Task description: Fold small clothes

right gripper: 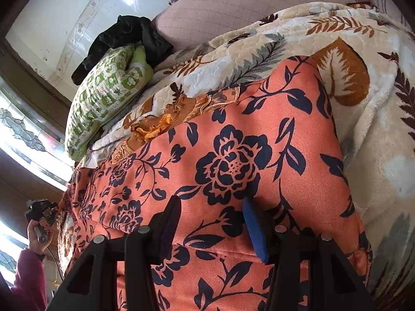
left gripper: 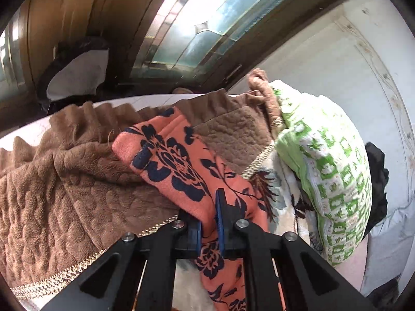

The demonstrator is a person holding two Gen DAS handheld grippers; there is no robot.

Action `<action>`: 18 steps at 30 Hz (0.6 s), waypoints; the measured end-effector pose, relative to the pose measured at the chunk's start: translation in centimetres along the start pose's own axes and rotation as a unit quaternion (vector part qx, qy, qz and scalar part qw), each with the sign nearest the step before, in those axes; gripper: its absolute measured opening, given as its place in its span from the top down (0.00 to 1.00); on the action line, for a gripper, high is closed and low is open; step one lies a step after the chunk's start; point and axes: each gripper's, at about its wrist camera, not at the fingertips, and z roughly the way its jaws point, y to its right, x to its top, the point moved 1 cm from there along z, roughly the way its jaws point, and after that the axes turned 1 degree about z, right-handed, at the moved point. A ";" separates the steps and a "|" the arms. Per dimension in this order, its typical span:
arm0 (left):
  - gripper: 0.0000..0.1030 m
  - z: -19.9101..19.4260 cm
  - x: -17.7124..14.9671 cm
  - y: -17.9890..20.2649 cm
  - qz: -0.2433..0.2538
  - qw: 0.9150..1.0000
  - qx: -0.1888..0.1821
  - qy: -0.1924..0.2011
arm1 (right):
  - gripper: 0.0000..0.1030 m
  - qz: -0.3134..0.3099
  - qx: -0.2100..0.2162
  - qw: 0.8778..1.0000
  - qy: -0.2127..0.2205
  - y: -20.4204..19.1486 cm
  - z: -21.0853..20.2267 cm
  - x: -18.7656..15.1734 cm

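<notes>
A person folding small clothes on a bed works two handheld grippers over an orange garment [right gripper: 233, 155] printed with dark blue flowers. The garment lies spread across a cream blanket [right gripper: 376, 129] patterned with brown and grey leaves, which covers the bed.

The left gripper [left gripper: 208, 223] has its jaws pressed together on a narrow fold of the orange cloth, the fabric running up between the blue pads and out over a brown quilted blanket [left gripper: 64, 194] with a gold zigzag trim. In the right wrist view this same gripper shows small at the garment's left edge, gripped by a hand [right gripper: 39, 233] in a dark red sleeve [right gripper: 28, 280].

The right gripper [right gripper: 212, 223] hovers low over the garment's near part with its jaws apart, one black finger and one blue pad standing either side of a smooth stretch of cloth. Whether the tips touch the fabric cannot be told, and nothing is pinched between them.

A green and white pillow [left gripper: 332, 181] sits toward the bed's far side, against the brown blanket in the left wrist view. A black garment [right gripper: 124, 44] is heaped just behind the pillow, near a white tiled wall [right gripper: 77, 13]. A window [left gripper: 207, 26] with patterned glass lies beyond the bed.
</notes>
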 end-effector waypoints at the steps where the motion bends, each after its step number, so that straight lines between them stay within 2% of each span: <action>1: 0.92 -0.8 -0.4 1.9 0.028 1.000 -0.007 0.002 | 0.48 0.011 0.008 1.000 0.003 0.2 -0.2 0.2; 4: 0.93 -3.7 -2.4 8.3 0.113 0.993 -0.022 -0.001 | 0.48 0.028 0.016 0.999 0.023 0.7 -1.3 0.9; 7: 0.93 -6.5 -5.9 15.4 0.205 0.978 -0.034 -0.006 | 0.48 0.020 0.005 0.998 0.056 0.6 -2.8 1.5; 13: 0.93 -11.0 -16.2 28.0 0.347 0.935 -0.076 -0.029 | 0.48 0.039 0.021 0.995 0.094 1.4 -5.6 3.0; 18: 0.93 -13.0 -27.0 35.4 0.426 0.894 -0.108 -0.083 | 0.48 0.072 0.025 0.989 0.128 3.3 -8.0 4.4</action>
